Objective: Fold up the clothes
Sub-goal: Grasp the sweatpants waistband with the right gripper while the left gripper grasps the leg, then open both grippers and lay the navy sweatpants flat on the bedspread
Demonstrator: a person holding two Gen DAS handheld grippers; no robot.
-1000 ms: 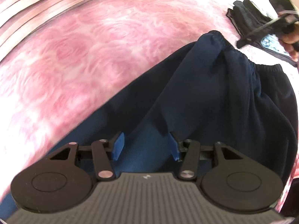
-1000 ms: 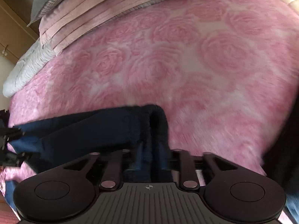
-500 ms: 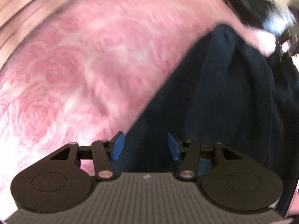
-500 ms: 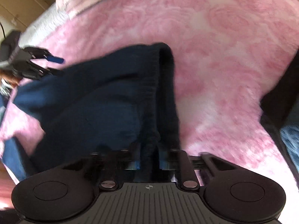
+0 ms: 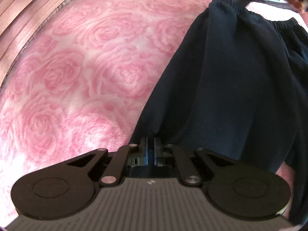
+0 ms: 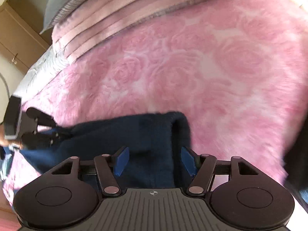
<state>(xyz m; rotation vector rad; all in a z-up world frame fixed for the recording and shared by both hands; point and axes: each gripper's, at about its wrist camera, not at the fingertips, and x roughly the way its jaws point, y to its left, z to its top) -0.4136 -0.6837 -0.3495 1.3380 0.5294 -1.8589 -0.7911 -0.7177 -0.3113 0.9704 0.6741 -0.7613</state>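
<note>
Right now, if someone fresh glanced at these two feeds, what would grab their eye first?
The dark navy garment, with an elastic waistband at its far end, sprawled across the pink rose-patterned blanket. Next, the left gripper shut on the cloth's near edge, while the right gripper stands open astride the waistband end.

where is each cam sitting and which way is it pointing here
Left wrist: sits on the left gripper, looking forward along its closed fingers, which pinch the navy garment on the pink rose blanket; the right gripper shows at the top right.
Right wrist: sits on the right gripper, looking over its open fingers straddling the garment's waistband, toward the bed's far end; the left gripper shows at the left edge.
Shared: garment, blanket, and each other's gripper.
</note>
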